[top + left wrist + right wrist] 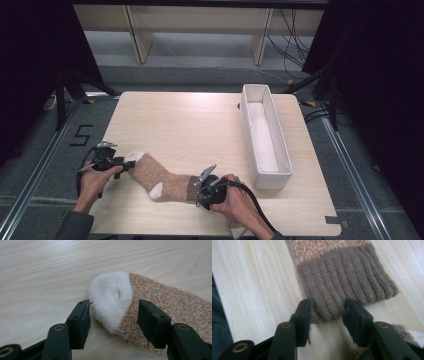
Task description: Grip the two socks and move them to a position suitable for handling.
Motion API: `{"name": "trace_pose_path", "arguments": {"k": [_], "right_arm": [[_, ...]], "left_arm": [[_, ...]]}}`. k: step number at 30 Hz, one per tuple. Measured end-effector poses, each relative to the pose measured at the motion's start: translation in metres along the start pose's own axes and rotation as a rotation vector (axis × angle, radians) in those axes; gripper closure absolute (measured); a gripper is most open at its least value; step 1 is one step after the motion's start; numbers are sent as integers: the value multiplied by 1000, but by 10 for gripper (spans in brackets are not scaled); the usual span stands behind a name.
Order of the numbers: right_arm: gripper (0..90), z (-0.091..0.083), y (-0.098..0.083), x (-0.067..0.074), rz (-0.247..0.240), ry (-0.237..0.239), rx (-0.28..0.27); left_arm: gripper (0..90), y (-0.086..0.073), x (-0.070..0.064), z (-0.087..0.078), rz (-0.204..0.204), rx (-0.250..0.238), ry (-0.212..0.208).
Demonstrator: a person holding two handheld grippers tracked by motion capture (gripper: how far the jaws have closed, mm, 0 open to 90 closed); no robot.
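Observation:
A brown-orange sock [165, 180] with a white toe and heel lies flat near the front edge of the wooden table [190, 120]. My left gripper [131, 164] is at its toe end. In the left gripper view the white toe [111, 297] sits between the jaws of this gripper [113, 312], which stand apart with a gap on each side. My right gripper [200, 192] is at the cuff end. In the right gripper view a corner of the ribbed brown cuff [347, 280] reaches in between the jaws of that gripper [328, 312], which do not squeeze it.
A long white box [272, 180] stands along the table's right side, open on top. A second sock [239, 232] lies under my right hand at the front edge, and its end [409, 332] is seen beside the right jaw. Bare wood spreads behind the sock.

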State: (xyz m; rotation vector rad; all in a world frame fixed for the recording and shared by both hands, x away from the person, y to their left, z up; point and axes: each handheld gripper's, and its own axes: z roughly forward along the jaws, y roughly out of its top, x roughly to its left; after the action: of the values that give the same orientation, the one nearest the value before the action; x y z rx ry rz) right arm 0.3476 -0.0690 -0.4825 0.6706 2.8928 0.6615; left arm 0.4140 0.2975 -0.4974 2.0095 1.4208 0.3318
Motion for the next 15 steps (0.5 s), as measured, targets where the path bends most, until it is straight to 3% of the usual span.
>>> {"name": "trace_pose_path", "arguments": {"k": [2,7,12,15], "right_arm": [[645,1,-1,0,-22,-9,10],[753,-2,-1,-2,-79,-13,8],[779,-6,5,-12,-96,-28,10],[780,-9,10,-24,-76,-22,5]], "left_arm": [[491,0,-1,2,26,4,16],[762,-2,-1,-2,78,-17,14],[805,-6,-5,-12,105,-32,9],[804,-12,-8,-22,119,-40,13]]}}
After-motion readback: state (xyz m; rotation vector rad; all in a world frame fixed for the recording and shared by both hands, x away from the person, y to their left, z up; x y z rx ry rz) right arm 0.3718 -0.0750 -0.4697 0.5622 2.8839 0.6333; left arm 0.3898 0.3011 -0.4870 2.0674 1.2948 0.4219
